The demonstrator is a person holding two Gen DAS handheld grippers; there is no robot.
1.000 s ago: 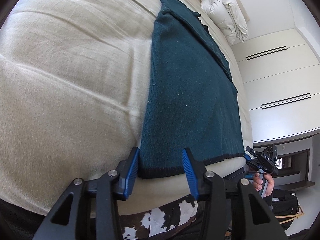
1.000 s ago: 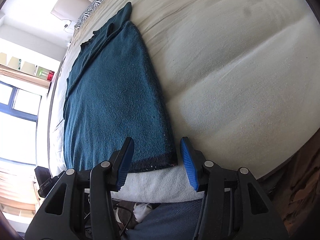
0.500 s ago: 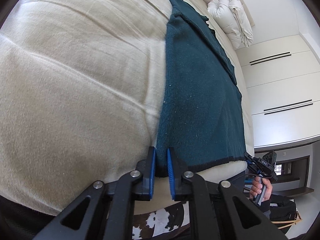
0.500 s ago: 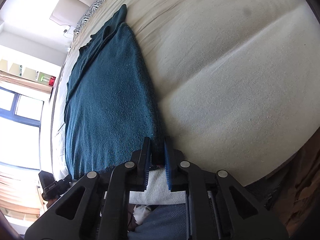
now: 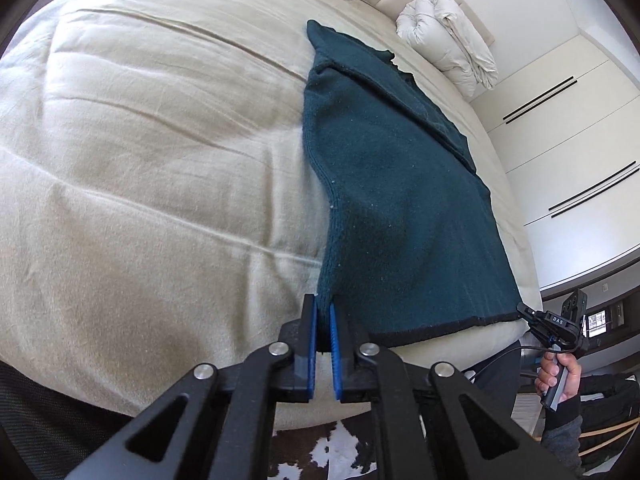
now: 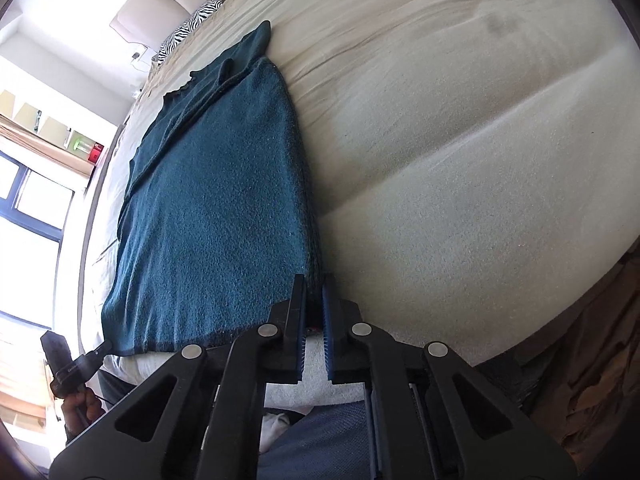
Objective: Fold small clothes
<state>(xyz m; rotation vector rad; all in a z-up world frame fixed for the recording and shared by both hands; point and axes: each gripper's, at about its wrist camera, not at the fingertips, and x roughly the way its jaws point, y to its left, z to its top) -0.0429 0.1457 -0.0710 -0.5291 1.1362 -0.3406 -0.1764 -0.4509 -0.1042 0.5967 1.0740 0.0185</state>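
On the bed (image 5: 140, 200), a dark teal sweater (image 5: 392, 200) lies flat, its hem at the near edge. Left hand-held gripper (image 5: 324, 312) is clamped on the hem's left corner, lifting it slightly. Right hand-held gripper (image 6: 314, 300) is clamped on the hem's right corner. Folded duvet (image 5: 448, 40) sits beyond.

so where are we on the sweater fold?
Done: the sweater lies flat on the bed, sleeves apparently folded in over the body. In hand: the left gripper and the right gripper are each shut on a bottom hem corner, one per side. Left: lift the hem, carry it up toward the collar, then release.
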